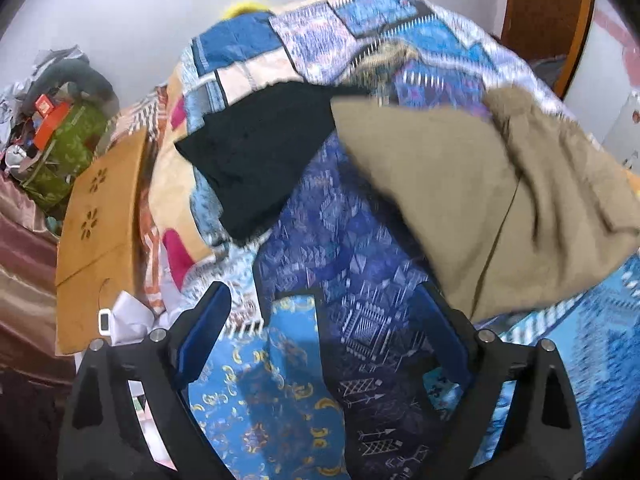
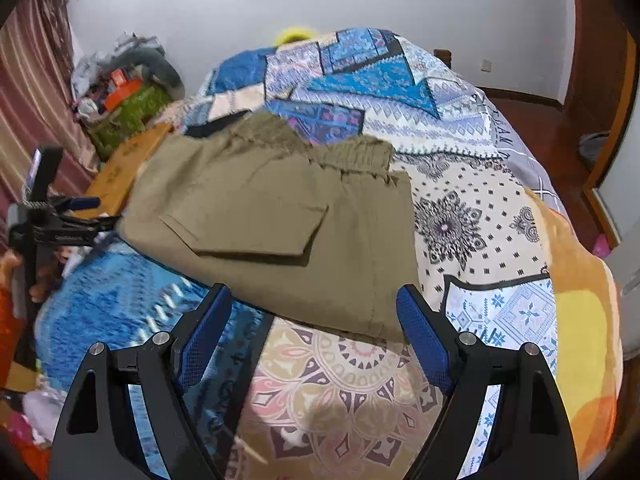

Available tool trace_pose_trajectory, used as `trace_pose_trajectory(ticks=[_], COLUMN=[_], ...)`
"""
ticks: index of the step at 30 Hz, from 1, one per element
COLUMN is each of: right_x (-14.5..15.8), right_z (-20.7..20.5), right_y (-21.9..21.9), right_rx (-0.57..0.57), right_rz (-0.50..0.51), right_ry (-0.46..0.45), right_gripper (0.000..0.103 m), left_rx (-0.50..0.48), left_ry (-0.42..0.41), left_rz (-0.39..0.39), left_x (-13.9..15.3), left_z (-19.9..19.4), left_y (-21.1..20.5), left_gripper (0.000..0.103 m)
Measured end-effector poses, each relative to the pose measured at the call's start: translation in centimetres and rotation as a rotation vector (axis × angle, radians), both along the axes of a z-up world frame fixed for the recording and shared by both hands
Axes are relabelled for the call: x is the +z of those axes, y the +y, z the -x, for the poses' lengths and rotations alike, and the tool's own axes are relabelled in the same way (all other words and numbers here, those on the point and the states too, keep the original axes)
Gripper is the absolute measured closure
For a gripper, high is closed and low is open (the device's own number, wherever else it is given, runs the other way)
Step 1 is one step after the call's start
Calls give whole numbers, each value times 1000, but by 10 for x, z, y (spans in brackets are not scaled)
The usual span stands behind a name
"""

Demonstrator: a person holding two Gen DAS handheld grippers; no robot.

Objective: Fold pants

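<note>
Left gripper gapes empty over the bedspread (khaki pants beyond, beside 1 black garment)

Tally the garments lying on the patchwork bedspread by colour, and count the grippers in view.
Olive-khaki pants: 1
Black garment: 1
Grippers, both open and empty: 2, left gripper and right gripper
Total: 4, all over the patchwork bedspread.
</note>
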State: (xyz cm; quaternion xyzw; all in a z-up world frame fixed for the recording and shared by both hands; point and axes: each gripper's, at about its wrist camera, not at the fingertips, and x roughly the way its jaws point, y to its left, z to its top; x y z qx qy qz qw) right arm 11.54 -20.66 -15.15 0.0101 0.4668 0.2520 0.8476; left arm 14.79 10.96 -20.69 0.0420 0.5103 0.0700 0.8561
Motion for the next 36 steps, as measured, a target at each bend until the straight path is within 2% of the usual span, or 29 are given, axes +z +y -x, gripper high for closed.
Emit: trace_pose_trajectory(ticks=[4,8,11,13,15,17,20,25,29,33,36], right_x=[14,11,-10,-29,-47,-52,-47,-42,-39,-40,-46], right_z=[-17,-44,-69,-81,-85,-81,-74,-67,-68,-75,-77], right_y=[-10,-17,-24,-23,-19,-11,-4,10,24,11,1], right_rx=[-25,-53,-72,-75,-61,-47,-38,11,53,16,-1], right_rz=[-46,-62,-91,-81,-87,-80,-77,-68,-20,-37,-76], right_ry=[-32,-37,44,132,193,186,165,139,89,84,122], right_gripper=[21,21,32,55,62,66,73,79,82,86,86], left_rx=[-28,-93,-140,-169,-201,-218,-218,-168,-150,-148,-146], left_ry=[-78,-115,-96,-82,-72,-56,-22,-22,-14,-30,-33], left_rz=[40,75,108,111,87,49,36,43,62,29,29], left_x=[30,44,37,30,20,9,-6,-13,-22,-26,-25], left_z=[-14,-40,-61,-70,-77,-81,-86,-88,-88,-86,-85], left_y=[-11,-37,-62,-76,-89,-96,-93,-65,-50,-52,-53], left_gripper=[9,9,9,9,9,11,14,14,14,14,14])
